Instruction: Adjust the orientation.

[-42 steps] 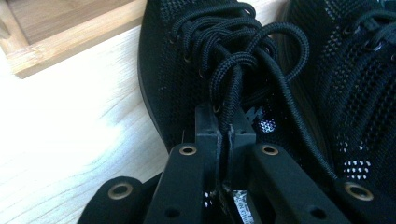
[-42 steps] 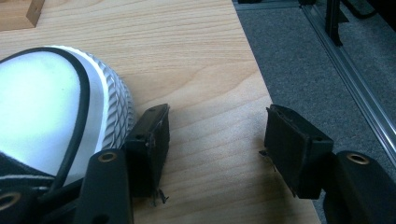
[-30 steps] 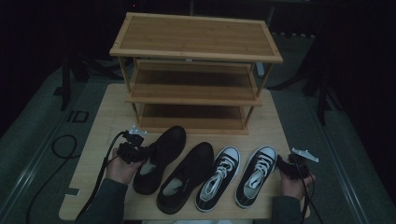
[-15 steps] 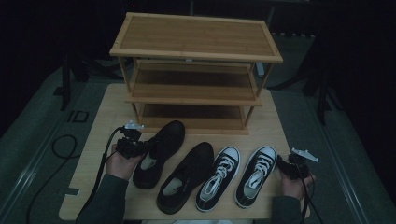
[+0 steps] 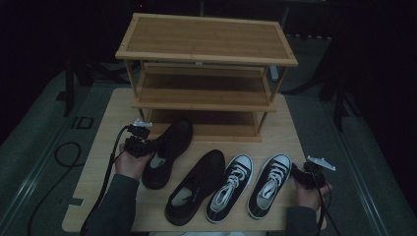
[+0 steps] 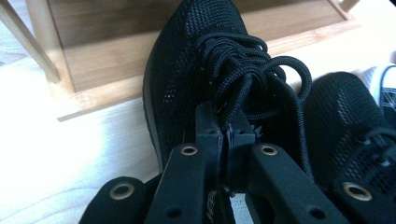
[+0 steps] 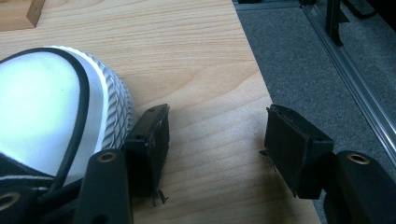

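Since the earlier frames, the left gripper [image 5: 147, 144] has carried its black mesh shoe [image 5: 168, 152] a little way up the surface [image 5: 105, 128], so the shoe's toe now lies closer to the bottom shelf of the bamboo rack [image 5: 206, 88]; the right gripper [image 5: 306, 173] has kept its place.

From the left gripper view, the jaws are pinched nearly together on the collar of the black mesh shoe [image 6: 196, 79], just behind the knot of laces [image 6: 247, 70], which bunches directly ahead of the jaw tips. The shoe's toe points away from the jaws toward the rack's lowest board [image 6: 107, 56]. Off to the right of the jaws lies the second black shoe [image 6: 350, 121], near but apart.

From the right gripper view, the jaws [image 7: 217, 135] stand wide apart with bare wood of the surface [image 7: 205, 60] between them and nothing held. The white rubber toe of a black-and-white sneaker [image 7: 51, 112] sits just outside the left jaw, close against it. Beyond the right jaw the surface ends at grey carpet [image 7: 299, 60].

From the high view, another sneaker [image 5: 230, 187] lies between the second black shoe [image 5: 196, 184] and the sneaker beside the right gripper [image 5: 269, 184].
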Motion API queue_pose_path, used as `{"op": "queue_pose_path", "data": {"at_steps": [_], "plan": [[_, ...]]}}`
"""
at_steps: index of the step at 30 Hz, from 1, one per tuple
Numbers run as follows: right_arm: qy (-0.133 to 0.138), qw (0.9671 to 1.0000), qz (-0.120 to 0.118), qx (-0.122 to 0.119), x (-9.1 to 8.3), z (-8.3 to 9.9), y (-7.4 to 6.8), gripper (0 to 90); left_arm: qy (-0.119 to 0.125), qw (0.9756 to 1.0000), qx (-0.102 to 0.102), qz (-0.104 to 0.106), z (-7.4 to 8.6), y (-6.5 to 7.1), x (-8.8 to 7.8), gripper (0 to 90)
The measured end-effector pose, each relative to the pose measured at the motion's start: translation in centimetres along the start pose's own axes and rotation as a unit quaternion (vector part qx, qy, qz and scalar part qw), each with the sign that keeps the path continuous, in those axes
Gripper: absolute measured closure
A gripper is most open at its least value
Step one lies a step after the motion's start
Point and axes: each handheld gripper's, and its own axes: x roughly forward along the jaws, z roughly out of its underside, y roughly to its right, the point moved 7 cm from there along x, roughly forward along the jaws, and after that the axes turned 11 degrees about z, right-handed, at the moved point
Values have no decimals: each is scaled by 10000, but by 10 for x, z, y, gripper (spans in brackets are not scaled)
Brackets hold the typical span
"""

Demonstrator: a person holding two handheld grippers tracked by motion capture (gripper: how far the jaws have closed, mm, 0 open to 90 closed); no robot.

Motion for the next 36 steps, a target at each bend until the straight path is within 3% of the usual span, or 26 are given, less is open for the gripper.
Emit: {"op": "queue_pose_path", "data": {"at_steps": [9, 23, 29, 36], "plan": [[8, 10000, -3, -13, 0, 0, 0, 395, 169, 9994, -194, -242, -6, -13, 8, 875], [10, 10000, -4, -14, 0, 0, 0, 395, 600, 9951, -583, -531, -21, -27, 23, 874], [10, 10000, -4, -14, 0, 0, 0, 395, 928, 9904, -822, -605, -27, -30, 29, 874], [10, 10000, -5, -14, 0, 0, 0, 394, 1211, 9833, -1052, -857, -31, -34, 35, 873]]}}
